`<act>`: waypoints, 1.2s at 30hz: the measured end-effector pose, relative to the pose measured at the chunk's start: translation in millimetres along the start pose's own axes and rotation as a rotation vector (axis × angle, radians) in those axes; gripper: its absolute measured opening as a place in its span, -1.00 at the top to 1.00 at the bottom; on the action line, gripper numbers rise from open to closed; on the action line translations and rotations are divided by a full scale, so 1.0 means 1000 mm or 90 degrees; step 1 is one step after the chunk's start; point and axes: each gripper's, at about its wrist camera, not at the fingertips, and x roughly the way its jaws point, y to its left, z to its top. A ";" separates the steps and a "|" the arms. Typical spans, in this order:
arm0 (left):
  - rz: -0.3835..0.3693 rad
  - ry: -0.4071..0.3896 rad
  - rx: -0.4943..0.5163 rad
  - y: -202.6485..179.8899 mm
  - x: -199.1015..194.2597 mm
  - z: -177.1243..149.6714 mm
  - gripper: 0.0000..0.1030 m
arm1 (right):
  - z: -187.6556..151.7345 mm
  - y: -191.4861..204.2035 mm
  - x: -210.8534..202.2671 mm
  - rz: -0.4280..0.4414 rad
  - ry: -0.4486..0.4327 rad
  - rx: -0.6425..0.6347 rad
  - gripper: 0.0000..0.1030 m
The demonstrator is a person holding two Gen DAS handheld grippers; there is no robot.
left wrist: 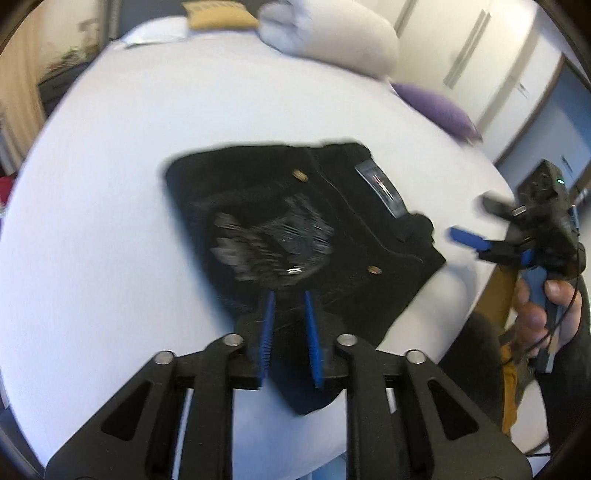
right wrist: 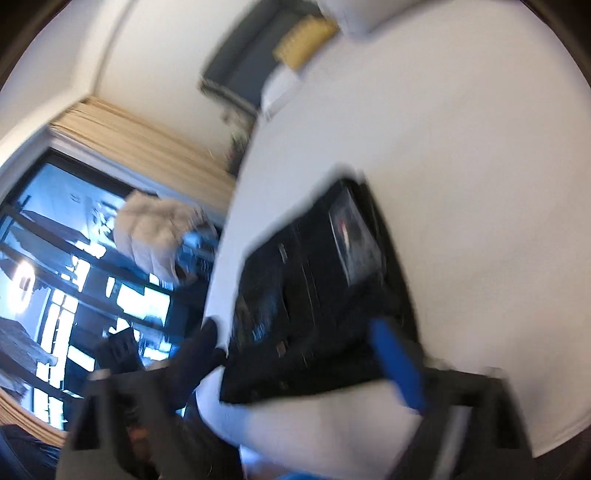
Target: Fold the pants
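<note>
On the white bed (left wrist: 92, 229), black pants (left wrist: 295, 221) lie folded. Left gripper (left wrist: 290, 306) slightly parted, nothing pinched. Right gripper (left wrist: 476, 225) wide apart, empty.

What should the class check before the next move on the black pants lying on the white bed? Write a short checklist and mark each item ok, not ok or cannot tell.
1. Black pants lie as a compact folded bundle on the white bed: ok.
2. Left tool is free of cloth, its blue pads slightly apart above the bundle: ok.
3. Right tool is open and off to the side, holding nothing: ok.
4. Bundle edges line up neatly: cannot tell, both views are blurred.
5. Bundle sits clear of the rolled white duvet and purple pillow: ok.
</note>
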 end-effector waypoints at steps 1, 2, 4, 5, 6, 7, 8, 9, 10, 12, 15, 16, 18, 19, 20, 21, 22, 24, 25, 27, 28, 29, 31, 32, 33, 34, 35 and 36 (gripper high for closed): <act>-0.002 -0.010 -0.021 0.011 -0.006 0.000 0.02 | 0.011 -0.005 0.000 -0.003 0.009 0.007 -0.85; -0.006 -0.021 -0.053 0.024 -0.010 0.000 -0.53 | 0.020 -0.012 0.003 -0.008 0.024 0.025 -0.84; -0.009 -0.031 -0.104 0.045 -0.010 0.002 -0.62 | 0.036 -0.029 0.014 -0.011 0.063 0.055 -0.73; -0.016 -0.021 -0.120 0.052 -0.006 0.004 -0.62 | 0.042 -0.036 0.023 -0.010 0.085 0.063 -0.65; -0.036 -0.008 -0.139 0.058 0.000 0.007 -0.62 | 0.047 -0.046 0.035 -0.015 0.117 0.077 -0.59; -0.056 -0.002 -0.152 0.062 0.004 0.010 -0.62 | 0.050 -0.052 0.045 -0.017 0.138 0.091 -0.57; -0.082 0.006 -0.166 0.066 0.010 0.014 -0.62 | 0.053 -0.058 0.058 -0.012 0.161 0.105 -0.55; -0.104 0.020 -0.179 0.068 0.019 0.018 -0.62 | 0.052 -0.062 0.067 -0.010 0.178 0.111 -0.53; -0.113 0.029 -0.189 0.070 0.025 0.021 -0.62 | 0.053 -0.065 0.076 -0.013 0.193 0.114 -0.53; -0.126 0.049 -0.192 0.070 0.038 0.029 -0.62 | 0.049 -0.068 0.091 -0.022 0.213 0.120 -0.51; -0.107 0.096 -0.185 0.069 0.062 0.037 -0.59 | 0.053 -0.066 0.108 -0.022 0.229 0.110 -0.49; -0.111 0.109 -0.194 0.070 0.068 0.039 -0.58 | 0.052 -0.064 0.112 -0.024 0.235 0.105 -0.49; -0.116 0.124 -0.206 0.070 0.078 0.040 -0.51 | 0.050 -0.057 0.123 -0.036 0.259 0.079 -0.30; -0.108 0.127 -0.199 0.068 0.082 0.041 -0.31 | 0.049 -0.053 0.127 -0.050 0.268 0.066 -0.22; -0.099 0.131 -0.191 0.066 0.084 0.042 -0.16 | 0.049 -0.051 0.132 -0.061 0.274 0.058 -0.08; -0.087 0.134 -0.183 0.064 0.087 0.043 -0.12 | 0.049 -0.048 0.137 -0.071 0.279 0.053 0.06; -0.082 0.137 -0.176 0.062 0.089 0.044 -0.05 | 0.048 -0.047 0.138 -0.080 0.279 0.049 0.13; -0.075 0.141 -0.165 0.061 0.092 0.047 0.04 | 0.048 -0.040 0.139 -0.096 0.276 0.036 0.33; -0.074 0.142 -0.162 0.060 0.091 0.047 0.12 | 0.048 -0.037 0.138 -0.102 0.273 0.028 0.40; -0.065 0.139 -0.146 0.059 0.085 0.049 0.27 | 0.046 -0.026 0.130 -0.114 0.259 0.008 0.55; -0.063 0.137 -0.140 0.058 0.084 0.050 0.32 | 0.046 -0.021 0.127 -0.117 0.252 0.000 0.57; -0.061 0.134 -0.134 0.056 0.082 0.052 0.39 | 0.045 -0.016 0.125 -0.120 0.246 -0.006 0.59; -0.055 0.128 -0.120 0.050 0.077 0.056 0.45 | 0.046 -0.003 0.118 -0.125 0.231 -0.022 0.60; -0.053 0.124 -0.112 0.048 0.074 0.057 0.48 | 0.046 0.003 0.115 -0.126 0.224 -0.029 0.61; -0.052 0.116 -0.102 0.046 0.068 0.059 0.50 | 0.048 0.007 0.111 -0.127 0.219 -0.034 0.61; -0.052 0.112 -0.098 0.045 0.064 0.061 0.52 | 0.049 0.012 0.110 -0.128 0.215 -0.039 0.62; -0.051 0.105 -0.093 0.044 0.059 0.063 0.53 | 0.050 0.019 0.108 -0.124 0.208 -0.044 0.62; -0.048 0.096 -0.087 0.045 0.052 0.065 0.54 | 0.053 0.024 0.108 -0.120 0.204 -0.047 0.62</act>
